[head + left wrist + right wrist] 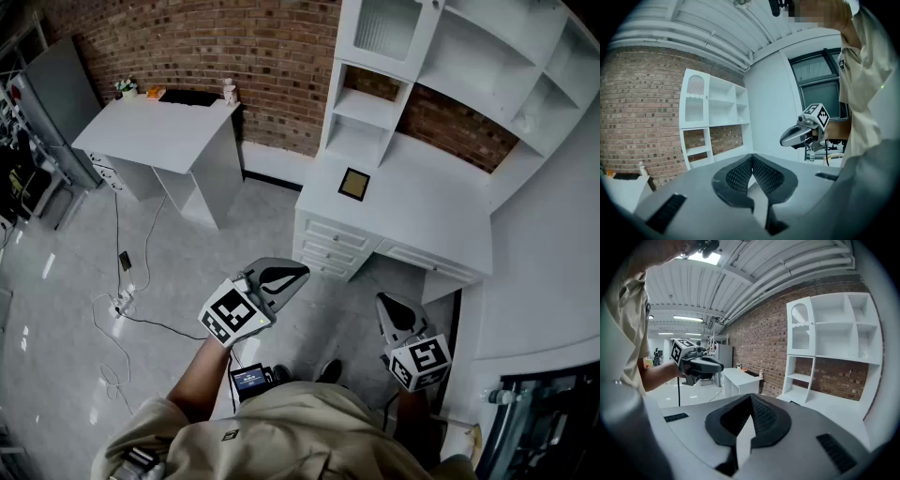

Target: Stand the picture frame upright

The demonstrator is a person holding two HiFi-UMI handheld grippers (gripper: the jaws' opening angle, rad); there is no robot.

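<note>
The frame (pixel 353 184) lies flat on the white desk (pixel 441 202), face up, dark border round a tan middle; it sits toward the desk's back left corner, just in front of the lowest open bay of the shelves (pixel 370 112); it is well apart from both tools.

Both tools hang in the air short of the desk, above the floor (pixel 75 253), each in one of the person's hands. The left tool (pixel 292 274) is out ahead of the body, nose toward the desk's drawers (pixel 328 246); the right tool (pixel 386 305) sits lower in the head view, close to the desk's front edge, tipped a little down.

Left gripper view now: the ribbed pads (pixel 738 176) meet at their tips, so the left tool is closed with nothing between; the right tool floats beyond it, off to the right. Right gripper view: same story, pads pressed together, closed and empty; the left tool shows off to the left, held out level.

Behind it all runs a brick wall (pixel 234 47); a second desk (pixel 159 131) stands against it at the left, a few small things along its back edge, too small to name; a cable (pixel 122 309) snakes across the floor beside it.
</note>
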